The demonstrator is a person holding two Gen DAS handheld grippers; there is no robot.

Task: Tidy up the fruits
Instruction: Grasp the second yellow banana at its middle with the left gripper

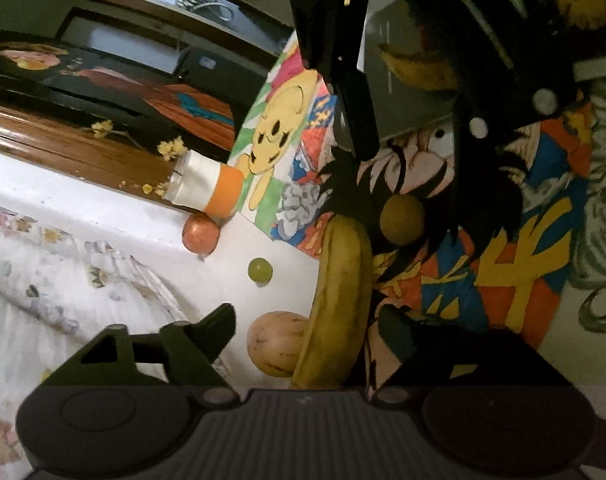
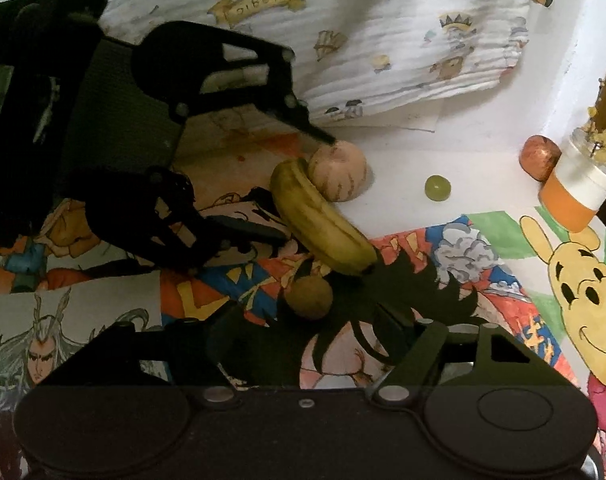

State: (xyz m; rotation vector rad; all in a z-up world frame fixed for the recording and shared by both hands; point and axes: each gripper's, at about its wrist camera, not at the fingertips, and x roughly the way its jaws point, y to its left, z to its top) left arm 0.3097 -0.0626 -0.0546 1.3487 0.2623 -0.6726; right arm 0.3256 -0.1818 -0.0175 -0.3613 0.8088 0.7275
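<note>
Here both tools tilt downward: the left tool (image 2: 263, 188) straddles the banana (image 2: 323, 224), fingers apart, not pressing; the right tool (image 2: 303, 332), also apart, hovers by the brown fruit (image 2: 309, 296) on the worktop (image 2: 403, 160).

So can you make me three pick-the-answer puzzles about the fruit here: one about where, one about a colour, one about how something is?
1. Where is the green grape?
A. On top of the banana
B. On the white surface, between the pale round fruit and the red fruit
C. Inside the cup

2. What colour is the band on the cup?
A. Orange
B. Blue
C. Black

3. How is the banana?
A. Peeled
B. Sliced
C. Whole, lying in its skin

Answers:
1. B, as the grape sits alone on bare white between those two.
2. A, as the wide band below the white part is orange.
3. C, as its yellow skin is unbroken.
</note>
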